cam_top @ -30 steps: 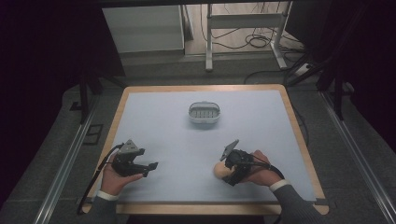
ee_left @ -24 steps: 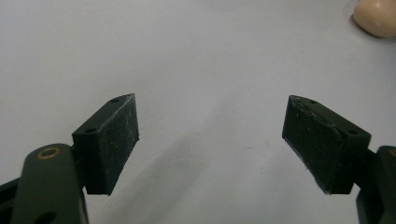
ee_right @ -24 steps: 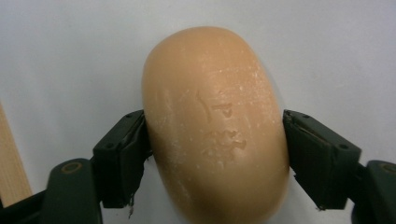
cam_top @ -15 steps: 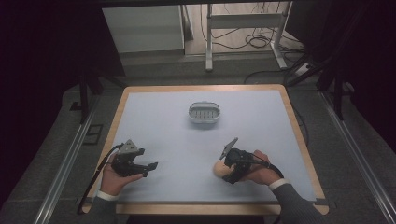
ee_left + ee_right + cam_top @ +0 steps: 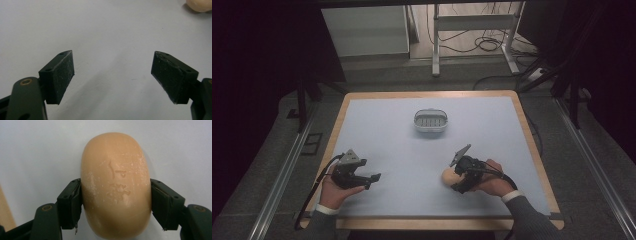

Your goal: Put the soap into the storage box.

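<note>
An oval peach-coloured bar of soap [image 5: 116,187] with a stamped mark lies between the jaws of my right gripper [image 5: 116,202], both pads pressed against its sides. In the high view the soap [image 5: 447,176] sits low over the pale blue mat at the front right, with the right gripper [image 5: 456,179] just behind it. My left gripper [image 5: 371,179] rests at the front left, open, its jaws wide apart over bare mat [image 5: 112,75]. The soap [image 5: 200,4] peeks in at the top right corner of the left gripper view.
A small white oval dish [image 5: 430,120] with a ribbed inside stands at the middle back of the mat. The wooden table edge [image 5: 532,145] frames the mat. Metal rails and cables lie on the floor beyond.
The right gripper with the soap has shifted slightly toward the front of the table. The left gripper has stayed where it was.
</note>
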`<state>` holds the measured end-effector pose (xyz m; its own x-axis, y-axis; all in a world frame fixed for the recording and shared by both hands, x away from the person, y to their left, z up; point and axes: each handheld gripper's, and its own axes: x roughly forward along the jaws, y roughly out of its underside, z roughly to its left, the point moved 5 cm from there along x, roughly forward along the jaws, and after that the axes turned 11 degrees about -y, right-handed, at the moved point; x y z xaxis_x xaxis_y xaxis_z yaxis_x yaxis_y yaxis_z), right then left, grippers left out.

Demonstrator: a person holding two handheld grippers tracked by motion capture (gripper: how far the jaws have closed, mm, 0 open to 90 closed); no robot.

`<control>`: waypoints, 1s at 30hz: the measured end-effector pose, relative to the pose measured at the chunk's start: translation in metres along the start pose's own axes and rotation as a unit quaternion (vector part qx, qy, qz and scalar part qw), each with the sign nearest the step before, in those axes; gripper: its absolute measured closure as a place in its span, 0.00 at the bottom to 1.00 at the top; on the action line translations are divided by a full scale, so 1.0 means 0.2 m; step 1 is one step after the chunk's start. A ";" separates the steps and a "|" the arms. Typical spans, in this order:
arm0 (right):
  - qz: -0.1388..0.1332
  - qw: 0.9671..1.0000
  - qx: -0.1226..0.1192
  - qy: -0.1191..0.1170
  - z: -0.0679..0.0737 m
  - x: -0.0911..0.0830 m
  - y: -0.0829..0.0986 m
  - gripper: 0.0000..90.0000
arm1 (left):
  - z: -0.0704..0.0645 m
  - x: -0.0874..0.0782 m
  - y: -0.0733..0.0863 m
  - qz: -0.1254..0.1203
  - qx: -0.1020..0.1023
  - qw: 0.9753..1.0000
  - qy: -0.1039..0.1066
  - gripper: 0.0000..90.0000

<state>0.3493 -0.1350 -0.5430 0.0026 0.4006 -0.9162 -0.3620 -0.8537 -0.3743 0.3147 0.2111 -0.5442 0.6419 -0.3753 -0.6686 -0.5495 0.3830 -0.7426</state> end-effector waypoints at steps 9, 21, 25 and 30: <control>-0.016 1.000 -0.001 0.006 -0.01 -0.05 -0.02 0.35 | 0.00 0.00 0.00 0.000 -0.001 1.000 0.000 0.21; -0.046 0.999 -0.004 0.010 -0.06 -0.13 -0.08 0.35 | 0.01 0.01 0.01 0.003 -0.001 1.000 0.000 0.21; -0.054 0.998 -0.009 0.014 -0.08 -0.16 -0.11 0.35 | 0.01 0.01 0.01 0.003 -0.001 1.000 0.000 0.21; -0.066 0.998 -0.015 0.015 -0.11 -0.20 -0.15 0.35 | 0.01 0.01 0.01 0.002 -0.001 1.000 0.000 0.21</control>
<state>0.3805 -0.1317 -0.4988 0.0767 0.5002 -0.8625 -0.3283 -0.8041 -0.4956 0.3158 0.2128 -0.5459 0.6394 -0.3742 -0.6717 -0.5534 0.3825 -0.7399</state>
